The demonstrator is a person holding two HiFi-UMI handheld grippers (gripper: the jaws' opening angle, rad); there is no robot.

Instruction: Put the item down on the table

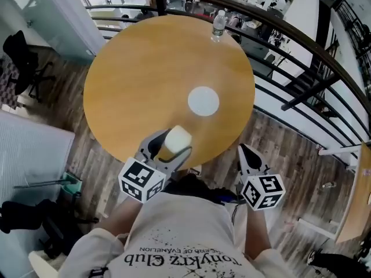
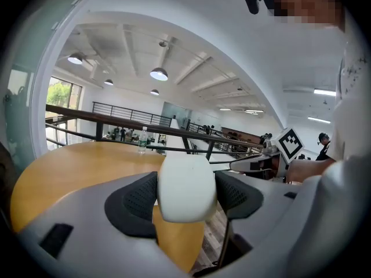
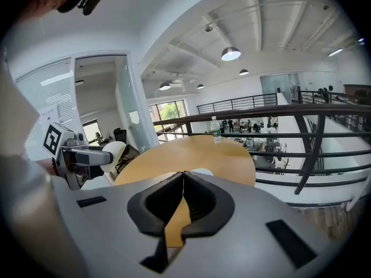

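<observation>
**Left gripper** [image 1: 171,146]: lower centre of the head view. Jaws parted to the width of the load, with both dark pads pressed against its sides.

**White item** [image 2: 186,187]: smooth, rounded, cream-white. It is clamped between those jaws and held clear of the surface. It hangs over the near rim of the table, and the left gripper view shows the wood ending just under it, with floorboards to the lower right.

**Right gripper** [image 3: 183,198]: lower right of the head view, off the table's edge over the floor. Jaws are pressed together with nothing between them. Idle.

**Table** [image 1: 133,80]: round, tan wood, filling the middle of the head view.

**White disc** [image 1: 203,101]: lies flat on the table right of centre, well apart from the load.

**Water bottle** [image 1: 218,25]: upright at the far rim, top of the frame.

**Railing** [image 1: 278,36]: dark bars curving behind the table, upper right.

**Step in hand:** carry before the set-down; the item is not yet resting on the wood.

**Next move, as judged:** take the load further inward from the rim, lower it until its base bears, then widen the jaws and draw back.

**Room:** broad bare wood lies to the left and centre of the table. The near rim is the one risk, since a release here could tip the item off.
</observation>
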